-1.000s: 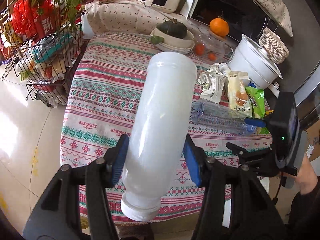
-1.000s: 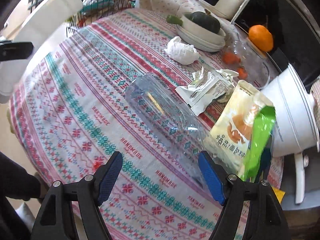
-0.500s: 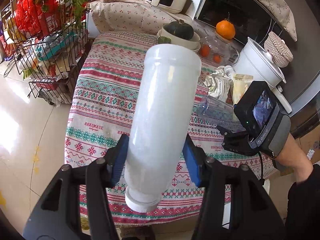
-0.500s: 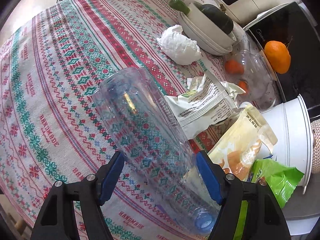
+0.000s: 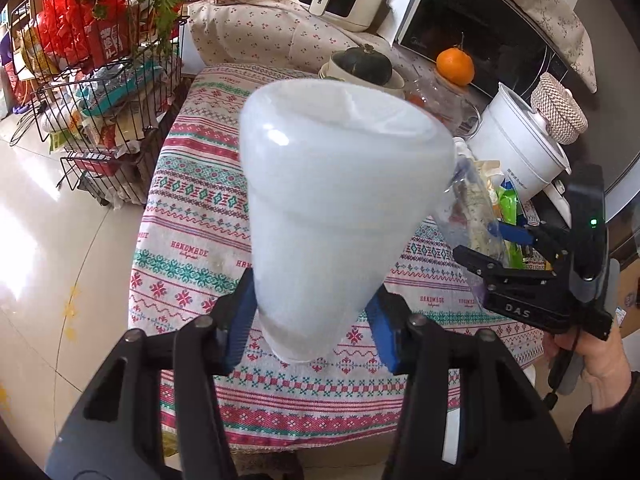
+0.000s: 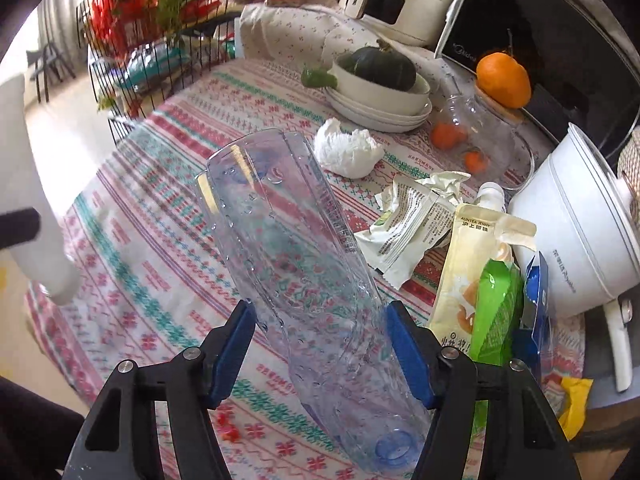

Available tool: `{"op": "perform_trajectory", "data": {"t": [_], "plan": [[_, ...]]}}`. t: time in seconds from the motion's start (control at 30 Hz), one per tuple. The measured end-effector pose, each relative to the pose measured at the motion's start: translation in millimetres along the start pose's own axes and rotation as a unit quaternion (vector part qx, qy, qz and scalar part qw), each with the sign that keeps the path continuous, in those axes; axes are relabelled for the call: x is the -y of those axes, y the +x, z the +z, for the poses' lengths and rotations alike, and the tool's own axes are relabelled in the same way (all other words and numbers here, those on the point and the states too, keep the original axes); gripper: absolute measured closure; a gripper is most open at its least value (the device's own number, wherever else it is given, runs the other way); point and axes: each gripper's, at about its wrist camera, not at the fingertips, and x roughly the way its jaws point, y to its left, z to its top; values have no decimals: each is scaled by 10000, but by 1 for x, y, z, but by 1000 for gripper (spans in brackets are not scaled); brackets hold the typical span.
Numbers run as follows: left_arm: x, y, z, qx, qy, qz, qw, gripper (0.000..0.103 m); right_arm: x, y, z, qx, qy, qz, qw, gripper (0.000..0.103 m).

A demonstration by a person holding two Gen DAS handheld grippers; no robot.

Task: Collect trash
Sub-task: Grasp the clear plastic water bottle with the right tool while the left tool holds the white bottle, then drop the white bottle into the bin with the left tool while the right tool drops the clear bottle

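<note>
Since the earlier frames the clear plastic bottle (image 6: 316,280) has come up off the patterned tablecloth (image 6: 168,216); it lay flat there, and now it tilts base-up between the right gripper's (image 6: 320,354) blue pads, cap end lowest. The white opaque bottle (image 5: 336,216) has swung closer to the left camera.

Step in hand, as judged: both bottles picked up, carry-off to a bin pending. No bin visible in either view, so the destination cannot be stated. The next move calls for a steady carry with both grips kept firm; the thin clear bottle looks likely to flex or slip.

Left gripper (image 5: 312,330): clamped on the white opaque bottle near its cap end, jaws roughly half-spread, bottle held above the table edge.

Right gripper: closed against the clear bottle's lower body, pads touching both sides.

Still on the cloth: cream drink pouch (image 6: 472,280), green wrapper (image 6: 496,312), torn foil packet (image 6: 412,224), crumpled tissue (image 6: 348,152).
</note>
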Motion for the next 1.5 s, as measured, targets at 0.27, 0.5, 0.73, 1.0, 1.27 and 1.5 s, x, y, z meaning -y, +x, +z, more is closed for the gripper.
{"op": "perform_trajectory", "data": {"t": [0.27, 0.5, 0.73, 1.0, 1.27, 1.5], "plan": [[29, -5, -10, 44, 350, -365, 9987, 50, 17, -84, -30, 908, 909, 673, 9894, 35], [79, -9, -25, 9, 913, -839, 9923, 50, 55, -147, -89, 1420, 1457, 615, 9771, 35], [138, -12, -49, 45, 1703, -1082, 9794, 50, 89, -186, -161, 1696, 1910, 360, 9662, 35], [199, -16, -88, -33, 2575, -1541, 9539, 50, 132, -192, -223, 1492, 2822, 156, 9476, 35], [256, -16, -148, -429, 3501, -2085, 9122, 50, 146, -197, -288, 1192, 3157, 173, 9412, 35], [292, 5, -201, -667, 4117, -2168, 8826, 50, 161, -196, -338, 1021, 3467, 104, 9323, 35]]}}
